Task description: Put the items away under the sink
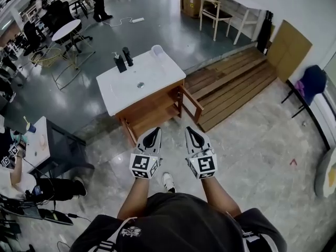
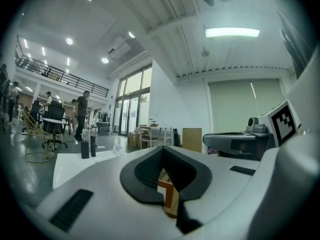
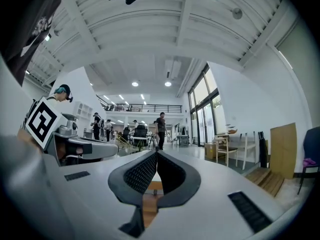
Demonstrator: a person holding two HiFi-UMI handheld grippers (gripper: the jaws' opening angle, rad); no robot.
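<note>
Head view: items on the sink top, both grippers shut and empty in front of the cabinet.

A dark pump bottle (image 1: pixel 120 63) and a dark bottle (image 1: pixel 127 56) stand just beside each other at the far edge of the white sink top (image 1: pixel 157 75), with a clear cup (image 1: pixel 157 50) at its far right corner. Below, the wooden cabinet (image 1: pixel 152 112) has its right door (image 1: pixel 191 102) swung open. The left gripper (image 1: pixel 153 132) and right gripper (image 1: pixel 191 130) are side by side, near the cabinet front but apart from it. Each has its jaws closed together with nothing between them. A wooden platform (image 1: pixel 236 83) lies to the cabinet's right.
</note>
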